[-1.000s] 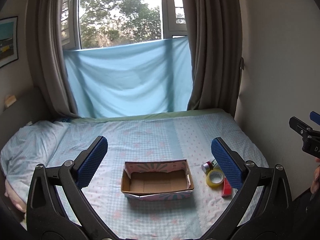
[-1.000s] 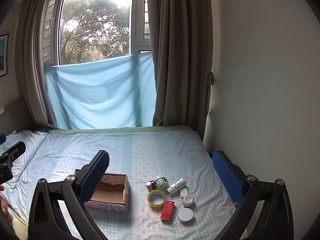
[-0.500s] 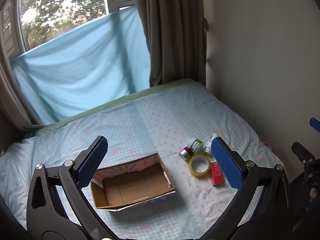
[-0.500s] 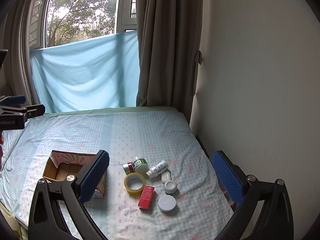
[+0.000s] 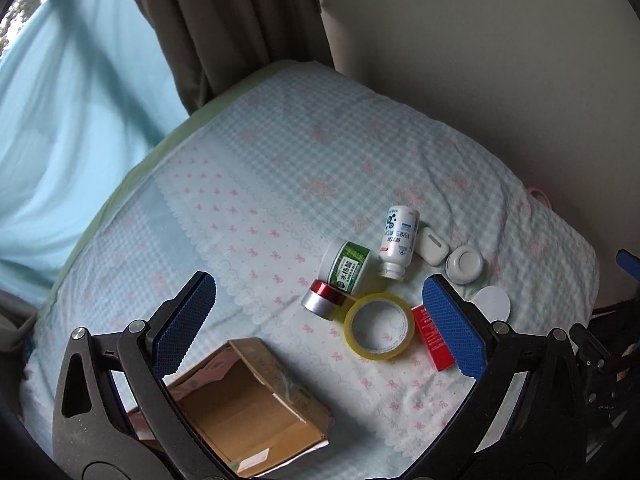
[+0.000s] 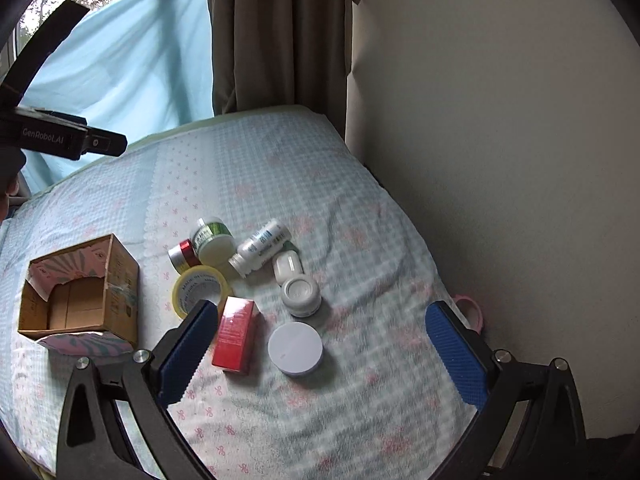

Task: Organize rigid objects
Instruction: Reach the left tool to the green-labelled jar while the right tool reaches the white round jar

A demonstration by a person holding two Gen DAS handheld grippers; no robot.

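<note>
Both sets of fingers spread wide, nothing between them. Left gripper [image 5: 320,328] hangs above the bed [image 5: 280,168]; right gripper [image 6: 324,352] hangs low over the clutter.

Cardboard box [image 6: 80,292] open and empty on the bed, at 9 o'clock of the pile in the right wrist view. Pile of small rigid things well apart from the box's inside, none packed yet.

- Tape roll [image 6: 200,290]: light, stiff ring; best pinched across one wall. Touching the red carton.
- Red carton [image 6: 235,336]: light, glossy, likely slippery; flat long sides for the grip.
- White disc [image 6: 295,349] at 3 o'clock of the carton: low and smooth, hard to get under on soft bedding; edge pinch across the width.
- Grey jar [image 6: 301,295] at 12 o'clock of the disc: squat, firm, round sides.
- White bottle [image 6: 262,247] lying down: probably rolls; grip across the body.
- Green-label jar [image 6: 212,240] and silver-red tin [image 6: 183,255] at 11 o'clock, touching each other.
- Small white case [image 6: 287,265] tucked between bottle and grey jar.

Soft mattress likely gives under pressure.
</note>
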